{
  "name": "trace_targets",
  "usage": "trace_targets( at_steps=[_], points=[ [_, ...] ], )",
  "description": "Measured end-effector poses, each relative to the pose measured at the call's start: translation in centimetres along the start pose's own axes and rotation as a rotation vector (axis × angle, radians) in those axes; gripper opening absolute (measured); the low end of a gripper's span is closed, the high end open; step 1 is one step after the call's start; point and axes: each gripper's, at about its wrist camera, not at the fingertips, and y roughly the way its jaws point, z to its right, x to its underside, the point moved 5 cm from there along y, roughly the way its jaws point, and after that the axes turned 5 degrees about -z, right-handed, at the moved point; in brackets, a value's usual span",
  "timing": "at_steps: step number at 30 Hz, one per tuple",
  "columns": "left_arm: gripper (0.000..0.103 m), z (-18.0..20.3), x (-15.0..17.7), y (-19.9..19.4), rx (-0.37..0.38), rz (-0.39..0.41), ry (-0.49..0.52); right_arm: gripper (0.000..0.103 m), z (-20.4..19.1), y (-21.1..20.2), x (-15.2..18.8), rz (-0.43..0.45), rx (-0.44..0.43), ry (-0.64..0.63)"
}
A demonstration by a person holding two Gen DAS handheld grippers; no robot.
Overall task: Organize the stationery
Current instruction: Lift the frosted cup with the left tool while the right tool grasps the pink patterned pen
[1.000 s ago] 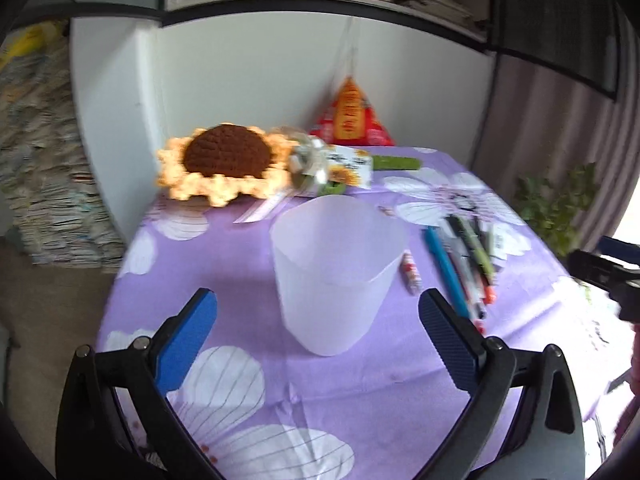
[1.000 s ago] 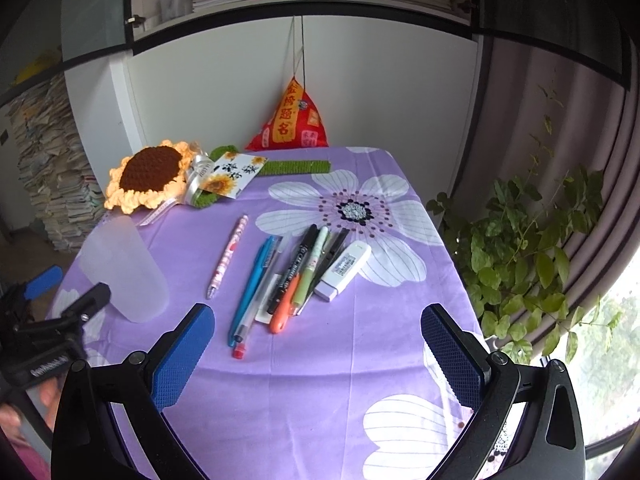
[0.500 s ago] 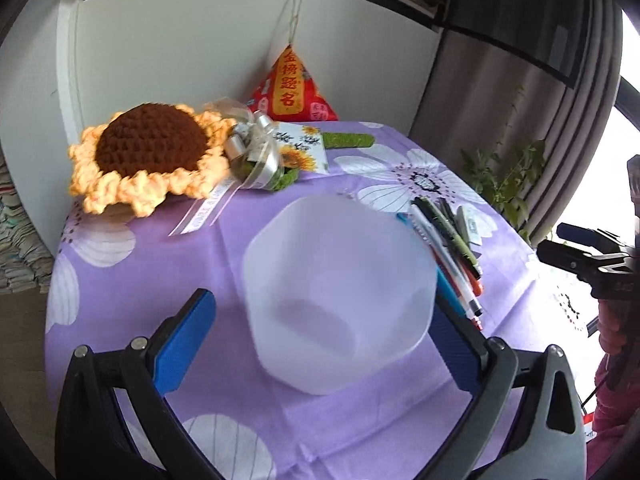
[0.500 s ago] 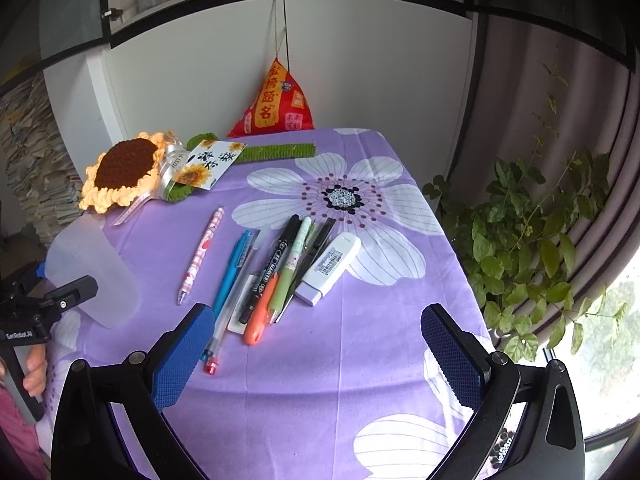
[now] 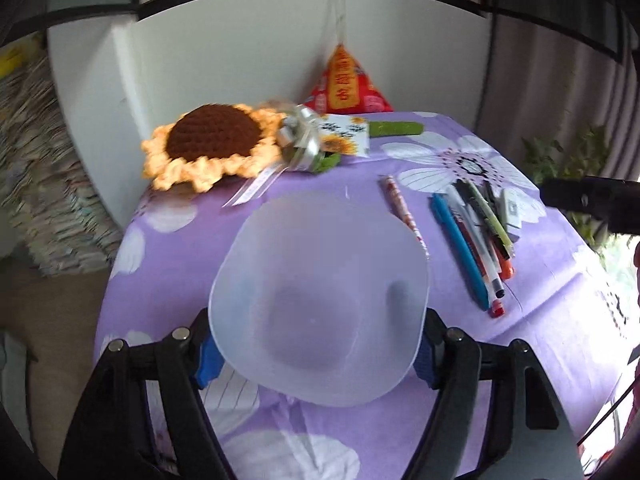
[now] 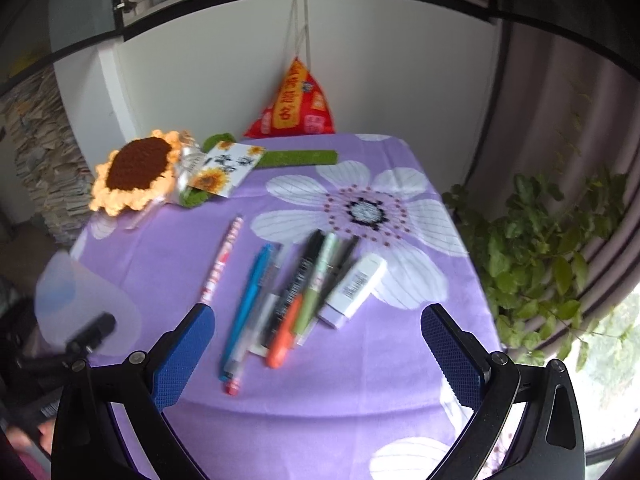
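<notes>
A frosted translucent plastic cup (image 5: 320, 300) stands on the purple flowered tablecloth (image 5: 320, 184), and my left gripper (image 5: 316, 352) has its blue pads against the cup's two sides, shut on it. The cup also shows in the right wrist view (image 6: 76, 296) at the far left. Several pens and markers (image 6: 280, 300) lie in a row mid-table, with a pink patterned pen (image 6: 222, 260) to their left and a white correction tape (image 6: 354, 284) to their right. My right gripper (image 6: 316, 352) is open and empty, hovering above the near ends of the pens.
A crocheted sunflower (image 5: 212, 144) with a ribboned card and a green strip (image 6: 296, 158) lie at the table's back. A red pouch (image 6: 296, 104) hangs on the wall. A leafy plant (image 6: 552, 248) stands past the right table edge. Paper stacks sit left.
My left gripper moved forward around the cup and its pads closed onto the sides. My right gripper moved nearer to the pens, staying open.
</notes>
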Motion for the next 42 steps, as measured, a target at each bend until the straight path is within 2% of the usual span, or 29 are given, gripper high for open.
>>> trace_targets(
  at_steps=[2, 3, 4, 6, 7, 11, 16, 20, 24, 26, 29, 33, 37, 42],
  points=[
    [0.071, -0.5, 0.3, -0.2, -0.008, -0.005, -0.052, 0.097, -1.1, 0.6, -1.7, -0.028, -0.073, -0.014],
    [0.072, -0.4, 0.4, -0.1, -0.004, -0.003, -0.063, 0.087, -1.6, 1.0, -2.3, -0.046, -0.087, -0.023],
    [0.073, -0.5, 0.5, -0.1, 0.008, 0.001, -0.072, 0.073, -2.2, 1.8, -3.1, -0.07, -0.093, -0.036],
    [0.075, -0.5, 0.9, 0.0, 0.024, 0.005, -0.077, 0.057, -3.4, 3.6, -4.4, -0.127, -0.091, -0.062],
    [0.077, -0.3, 1.0, 0.1, 0.029, 0.004, -0.072, 0.053, -3.9, 4.7, -4.9, -0.164, -0.102, -0.067],
    [0.08, 0.0, 1.6, -0.3, 0.042, 0.034, -0.061, 0.053, -5.0, 8.8, -6.4, -0.283, -0.146, -0.024],
    [0.08, 0.0, 1.4, 0.1, 0.01, 0.069, -0.046, 0.053, -5.3, 12.7, -8.0, -0.347, -0.11, 0.016],
    [0.079, -0.1, 0.9, 0.1, 0.013, 0.095, -0.065, 0.053, -6.5, 14.7, -8.2, -0.394, -0.11, 0.01],
    [0.073, 0.1, 0.4, 0.0, 0.008, 0.169, -0.054, 0.053, -7.7, 15.9, -8.0, -0.424, -0.106, -0.015],
    [0.073, -0.1, 0.4, 0.2, 0.041, 0.169, -0.062, 0.053, -8.3, 16.3, -7.9, -0.426, -0.107, -0.03],
    [0.072, -0.7, 0.3, 0.0, 0.127, 0.181, -0.098, 0.046, -8.9, 16.5, -7.6, -0.424, -0.092, -0.052],
    [0.072, -0.5, 0.3, -0.1, 0.129, 0.182, -0.105, 0.017, -9.4, 16.3, -7.8, -0.404, -0.054, -0.092],
    [0.072, -0.4, 0.3, 0.0, 0.129, 0.181, -0.104, 0.014, -9.5, 15.7, -7.6, -0.411, -0.087, -0.078],
    [0.073, -0.4, 0.3, 0.0, 0.128, 0.179, -0.098, 0.014, -9.0, 11.9, -7.6, -0.338, -0.13, -0.075]
  ],
)
